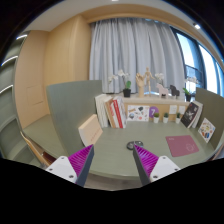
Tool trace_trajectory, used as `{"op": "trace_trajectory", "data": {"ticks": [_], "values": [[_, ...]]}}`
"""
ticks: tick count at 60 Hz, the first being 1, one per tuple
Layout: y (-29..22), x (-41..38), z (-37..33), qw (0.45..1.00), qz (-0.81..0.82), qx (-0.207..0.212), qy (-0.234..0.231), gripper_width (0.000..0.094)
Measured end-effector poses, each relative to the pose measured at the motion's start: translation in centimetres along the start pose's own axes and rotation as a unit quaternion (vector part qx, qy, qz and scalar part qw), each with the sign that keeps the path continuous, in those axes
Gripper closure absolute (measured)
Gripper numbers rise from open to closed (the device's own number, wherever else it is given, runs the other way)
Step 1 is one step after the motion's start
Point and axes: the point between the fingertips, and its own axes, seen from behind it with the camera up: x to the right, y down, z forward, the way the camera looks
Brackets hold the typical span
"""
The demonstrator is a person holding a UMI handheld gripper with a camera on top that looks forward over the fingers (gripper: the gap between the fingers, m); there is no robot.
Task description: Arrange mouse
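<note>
Gripper (113, 163): fingers spread apart, empty, raised above desk (110, 160). Mouse (133, 146): small dark item just beyond the fingers, left of the pink mat (183, 146). Likely light, rigid, smooth-shelled; best pinched across its flanks. Books (112, 110) stand behind the mouse.

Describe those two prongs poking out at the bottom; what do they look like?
They are the gripper's two fingers: pale, whitish outer shells, each with a magenta pad on its inner face. The pads look ridged with fine stripes and taper towards pointed tips. No cables or markings show.
</note>
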Motion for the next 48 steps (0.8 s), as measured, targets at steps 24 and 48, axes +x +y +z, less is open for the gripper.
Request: {"op": "trace_trajectory", "data": {"ticks": [24, 48], "values": [[14.4, 11.2, 10.0, 0.987, 0.030, -0.137, 0.084, 0.0165], [14.0, 10.8, 26.0, 0.980, 0.040, -0.167, 0.102, 0.0170]]}}
